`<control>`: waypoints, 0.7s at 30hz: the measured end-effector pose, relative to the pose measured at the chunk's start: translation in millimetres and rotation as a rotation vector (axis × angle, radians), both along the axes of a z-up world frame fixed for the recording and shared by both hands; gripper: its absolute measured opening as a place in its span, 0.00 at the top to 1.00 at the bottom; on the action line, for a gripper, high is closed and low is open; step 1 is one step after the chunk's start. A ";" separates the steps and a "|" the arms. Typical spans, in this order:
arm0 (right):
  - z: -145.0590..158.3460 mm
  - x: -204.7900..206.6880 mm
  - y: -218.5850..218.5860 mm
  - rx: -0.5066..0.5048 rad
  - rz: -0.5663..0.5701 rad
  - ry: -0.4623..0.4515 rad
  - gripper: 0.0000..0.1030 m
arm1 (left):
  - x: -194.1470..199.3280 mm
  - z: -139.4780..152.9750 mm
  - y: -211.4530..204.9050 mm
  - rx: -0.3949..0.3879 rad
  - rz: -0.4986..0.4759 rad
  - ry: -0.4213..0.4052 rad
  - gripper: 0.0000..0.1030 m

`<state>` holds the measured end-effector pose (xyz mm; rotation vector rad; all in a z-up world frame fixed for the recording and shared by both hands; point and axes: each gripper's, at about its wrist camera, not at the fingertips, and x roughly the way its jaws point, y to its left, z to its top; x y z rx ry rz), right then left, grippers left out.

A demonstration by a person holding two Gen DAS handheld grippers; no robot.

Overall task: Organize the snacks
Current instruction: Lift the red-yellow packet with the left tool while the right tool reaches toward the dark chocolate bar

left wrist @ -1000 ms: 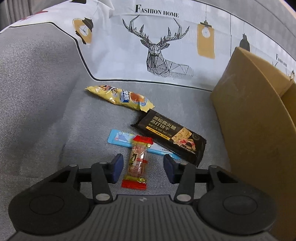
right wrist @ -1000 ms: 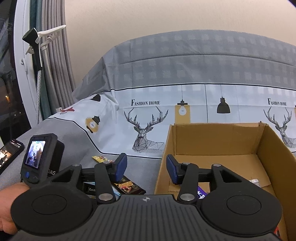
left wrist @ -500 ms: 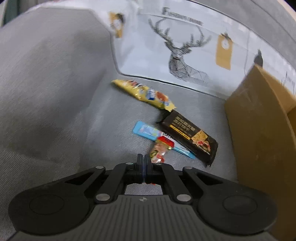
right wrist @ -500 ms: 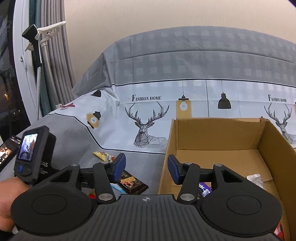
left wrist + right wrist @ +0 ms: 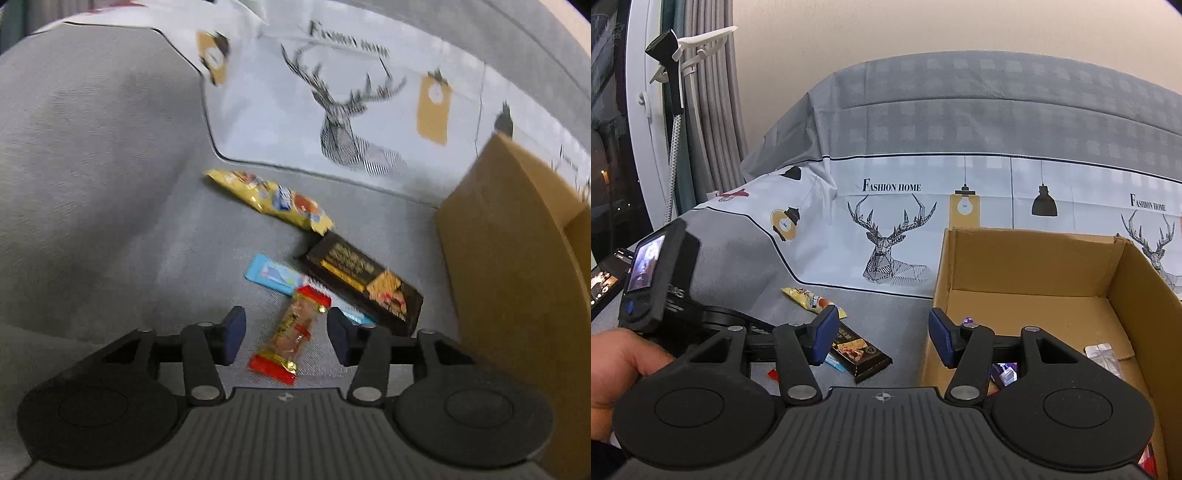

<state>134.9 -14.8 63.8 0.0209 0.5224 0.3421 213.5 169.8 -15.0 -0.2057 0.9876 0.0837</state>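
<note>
Your left gripper (image 5: 284, 334) is opening, its pads either side of the red snack (image 5: 291, 338) on the grey cover (image 5: 110, 206), not touching it. Beyond lie the blue (image 5: 269, 274), black (image 5: 364, 282) and yellow (image 5: 271, 201) packs, left of the box (image 5: 1034, 266). Your right gripper (image 5: 881, 334) is opening too, nothing between its pads.

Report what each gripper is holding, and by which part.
Nothing. The left gripper, jaws opening, straddles the red-ended clear candy wrapper without touching it; the right gripper, also opening, is empty.
</note>
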 end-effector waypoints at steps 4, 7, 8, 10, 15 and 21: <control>-2.0 1.6 0.5 -0.001 -0.004 0.005 0.43 | 7.1 -14.0 -7.2 0.031 -0.028 0.041 0.50; -4.1 3.0 2.0 -0.001 -0.010 0.011 0.42 | 8.3 -19.0 -10.8 0.091 -0.045 0.055 0.73; -4.9 3.6 3.1 -0.002 -0.009 0.014 0.42 | 7.7 -18.4 -10.9 0.104 -0.050 0.052 0.77; -6.4 4.4 6.1 -0.010 -0.004 0.016 0.42 | 5.2 -16.5 -4.4 0.079 -0.044 0.048 0.80; -9.2 4.0 14.3 -0.038 0.014 0.011 0.42 | -5.8 -8.5 28.1 -0.012 0.084 0.044 0.81; -1.3 17.3 34.4 -0.003 0.070 0.040 0.38 | -10.0 -14.0 45.4 -0.060 0.144 0.097 0.81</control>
